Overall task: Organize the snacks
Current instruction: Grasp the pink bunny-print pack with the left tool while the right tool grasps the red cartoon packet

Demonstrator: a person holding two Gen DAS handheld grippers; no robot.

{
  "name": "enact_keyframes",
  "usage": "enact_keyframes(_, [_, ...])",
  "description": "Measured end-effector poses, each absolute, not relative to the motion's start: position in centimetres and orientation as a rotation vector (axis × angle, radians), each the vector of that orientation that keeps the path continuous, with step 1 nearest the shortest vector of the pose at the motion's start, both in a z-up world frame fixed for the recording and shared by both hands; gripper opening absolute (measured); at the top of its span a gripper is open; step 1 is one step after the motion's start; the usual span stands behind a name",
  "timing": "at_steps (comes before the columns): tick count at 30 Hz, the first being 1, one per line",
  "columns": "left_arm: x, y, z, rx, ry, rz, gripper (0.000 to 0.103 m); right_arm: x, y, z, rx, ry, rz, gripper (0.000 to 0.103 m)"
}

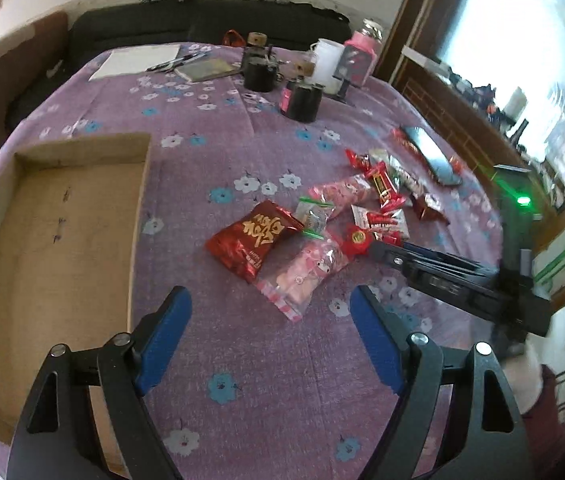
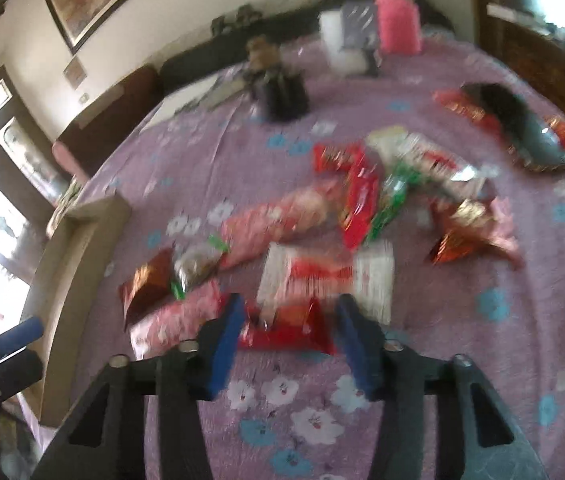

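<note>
Snacks [image 1: 334, 216] in small wrappers were scattered in a loose heap on a table covered by a purple flowered cloth [image 1: 218, 128], toward its right side as seen from the left wrist. Among them were seen a dark red foil bag [image 1: 252, 240] with gold lettering, a clear pink-printed pouch [image 1: 306, 272] touching it, a small red packet [image 1: 356, 242], a white and red packet [image 1: 382, 220], and further red and green wrappers behind. An open cardboard box [image 1: 62, 240] lay on the table well to the left of the heap, its inside bare.

The left gripper [image 1: 270, 328] was held above bare cloth just short of the pink pouch, its blue-padded fingers [image 1: 166, 340] spread wide with nothing between them. The right gripper [image 2: 288, 340] was set low over the near edge of the heap, its fingers drawn to a narrower gap on either side of the small red packet [image 2: 286, 330]; whether the pads pressed on the packet could not be told, because the right wrist view was smeared by motion.

At the far end of the table stood black cylindrical holders [image 1: 258, 74], a white jug [image 1: 328, 64], a pink-filled jar [image 1: 362, 56], a notebook [image 1: 206, 69], pens and a sheet of white paper [image 1: 134, 62]. A dark phone-like slab [image 1: 432, 156] lay beyond the snacks with red wrappers partly hidden beneath it. The box's near corner was cut off by the left gripper's frame, and wrapper labels were too blurred to read.
</note>
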State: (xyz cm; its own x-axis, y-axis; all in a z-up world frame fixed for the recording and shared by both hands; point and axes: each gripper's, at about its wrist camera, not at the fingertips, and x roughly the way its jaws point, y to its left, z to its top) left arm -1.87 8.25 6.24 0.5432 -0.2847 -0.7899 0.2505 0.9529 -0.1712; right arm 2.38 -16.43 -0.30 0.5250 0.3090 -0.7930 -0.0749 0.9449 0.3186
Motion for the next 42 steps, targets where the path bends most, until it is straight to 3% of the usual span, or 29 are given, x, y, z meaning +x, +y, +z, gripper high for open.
enact_keyframes(3, [-1.7,6.7,5.9,0.034,0.929,-0.332,0.082,1.3,-16.9,-0.2,0.312,1.044,0.346,0.038])
enact_keyframes(5, [-1.1,5.6,5.4,0.067,0.934,-0.347,0.075,0.6,-17.4,0.0,0.33,1.059,0.394,0.038])
enact_keyframes(8, [-0.1,3.9,4.7,0.103,0.947,-0.38,0.057,0.0,-18.1,1.3,0.295,0.973,0.349,0.041])
enact_keyframes(16, [1.5,0.4,1.7,0.29,0.926,-0.363,0.055,2.0,-18.1,1.8,0.234,0.958,0.346,0.041])
enact_keyframes(18, [1.6,0.1,0.9,0.297,0.96,-0.377,0.044,2.5,-17.8,1.2,0.229,0.967,0.352,0.041])
enact_keyframes(19, [1.6,0.0,0.7,0.289,0.976,-0.397,0.026,2.7,-17.7,0.9,0.229,0.973,0.359,0.041])
enact_keyframes(30, [-1.2,1.2,1.2,0.25,1.008,-0.43,0.029,2.6,-15.2,-0.1,0.112,0.956,0.347,0.038])
enact_keyframes(35, [-0.7,0.7,0.5,0.261,0.991,-0.392,0.049,2.6,-15.7,-0.2,0.128,0.955,0.334,0.033])
enact_keyframes(37, [-0.7,0.6,0.4,0.27,0.966,-0.372,0.051,2.6,-15.8,-0.1,0.135,0.957,0.33,0.034])
enact_keyframes(39, [-0.5,1.1,0.4,0.228,0.979,-0.378,0.048,2.6,-15.6,-0.1,0.128,0.959,0.319,0.034])
enact_keyframes(40, [-0.6,1.3,0.5,0.212,0.979,-0.38,0.028,2.5,-15.4,-0.1,0.118,0.961,0.309,0.034])
enact_keyframes(42, [-0.7,1.8,0.7,0.194,0.986,-0.374,0.028,2.4,-14.9,0.0,0.101,0.963,0.295,0.036])
